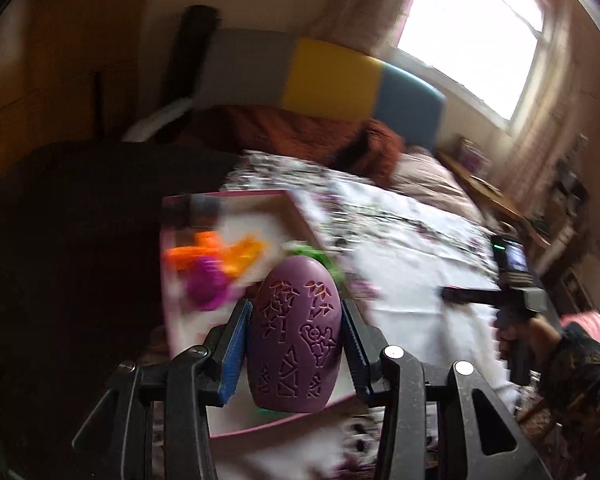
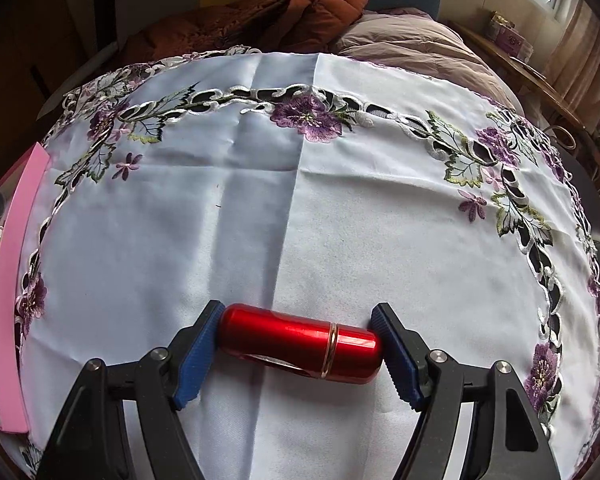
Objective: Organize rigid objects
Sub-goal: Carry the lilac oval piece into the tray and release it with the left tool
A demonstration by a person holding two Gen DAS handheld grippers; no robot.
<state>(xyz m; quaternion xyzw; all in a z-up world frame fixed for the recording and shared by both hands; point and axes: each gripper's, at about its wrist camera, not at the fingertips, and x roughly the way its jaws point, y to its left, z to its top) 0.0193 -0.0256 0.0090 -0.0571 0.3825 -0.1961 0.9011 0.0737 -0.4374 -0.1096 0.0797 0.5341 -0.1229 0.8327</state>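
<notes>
The left gripper (image 1: 294, 344) clamps a purple egg (image 1: 296, 340) above the pink-rimmed tray (image 1: 296, 208). The right gripper (image 2: 300, 344) clamps a red cylinder (image 2: 300, 342) endwise over the white tablecloth (image 2: 260, 200), right of the tray.

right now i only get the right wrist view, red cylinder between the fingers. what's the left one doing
Observer: The left gripper is shut on a purple egg-shaped piece with cut-out patterns.
Operator: where is it
Observer: Over a pink-rimmed box at the tablecloth's edge.
Operator: anything in the box
Observer: Orange pieces and a magenta piece, blurred.
</notes>
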